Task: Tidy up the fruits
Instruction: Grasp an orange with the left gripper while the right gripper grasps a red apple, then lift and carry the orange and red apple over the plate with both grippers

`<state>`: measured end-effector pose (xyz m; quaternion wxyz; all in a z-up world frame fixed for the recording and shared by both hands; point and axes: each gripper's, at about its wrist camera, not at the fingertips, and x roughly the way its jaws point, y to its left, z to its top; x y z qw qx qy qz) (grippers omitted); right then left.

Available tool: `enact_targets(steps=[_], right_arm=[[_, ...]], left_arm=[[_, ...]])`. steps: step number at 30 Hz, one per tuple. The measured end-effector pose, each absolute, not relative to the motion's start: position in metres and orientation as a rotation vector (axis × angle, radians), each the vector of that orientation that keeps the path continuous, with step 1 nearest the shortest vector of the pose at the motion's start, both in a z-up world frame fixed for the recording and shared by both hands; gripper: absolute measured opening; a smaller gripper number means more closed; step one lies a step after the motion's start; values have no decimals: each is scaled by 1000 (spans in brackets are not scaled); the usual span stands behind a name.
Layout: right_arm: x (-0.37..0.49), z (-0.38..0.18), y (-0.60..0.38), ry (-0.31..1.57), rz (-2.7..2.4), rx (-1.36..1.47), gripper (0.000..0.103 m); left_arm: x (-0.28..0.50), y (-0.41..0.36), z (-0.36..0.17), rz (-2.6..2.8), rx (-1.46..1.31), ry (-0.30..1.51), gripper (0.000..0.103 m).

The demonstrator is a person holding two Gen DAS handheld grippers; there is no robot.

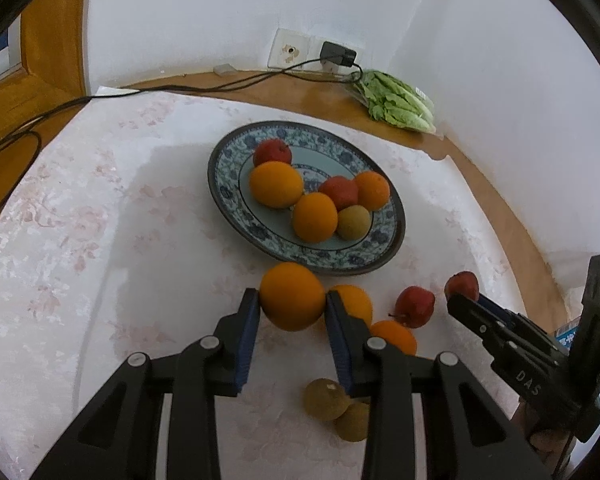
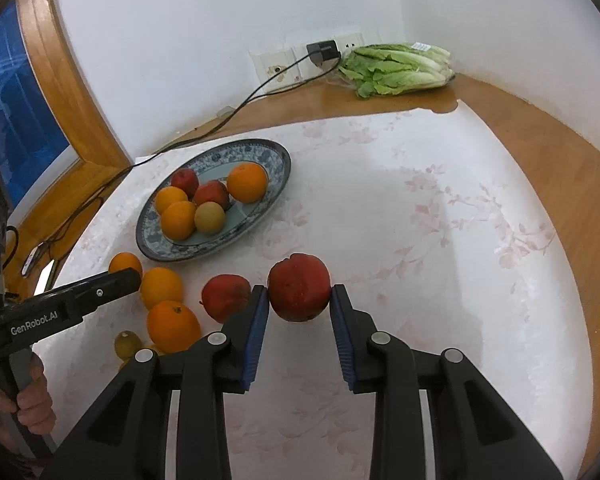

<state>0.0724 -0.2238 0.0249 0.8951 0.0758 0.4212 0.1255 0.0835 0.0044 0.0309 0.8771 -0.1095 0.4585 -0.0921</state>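
Left gripper (image 1: 292,308): your jaws are clamped on an orange (image 1: 292,297), both blue pads against its sides, just in front of the plate (image 1: 384,248).

Right gripper (image 2: 299,300): your jaws are clamped on a red apple (image 2: 299,287), pads touching both sides, to the right of the plate (image 2: 148,244) and nearer you.

Plate, blue-patterned, on the white flowered cloth (image 1: 80,240): you have six fruits in it, namely three oranges, two red apples and one small brownish-green fruit (image 1: 353,222), bunched together.

Loose fruit on the cloth, in front of the plate:
- two oranges (image 1: 354,302) just beside your held orange;
- one red apple (image 1: 415,306) right of those oranges, close beside your right gripper's apple;
- two brownish-green fruits (image 1: 326,398), touching each other, farthest from the plate.

Behind the plate, on the bare wooden table (image 1: 300,96): a head of lettuce (image 1: 396,102) in the corner, and a black charger (image 1: 337,54) plugged into the wall socket.
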Motion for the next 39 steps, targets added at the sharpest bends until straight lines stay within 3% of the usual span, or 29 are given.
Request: enact_targets(steps=[39], right_arm=[[98,50,-169,863,392,55,33]], left_arm=[[107,7,52,-157,-172,895,35]])
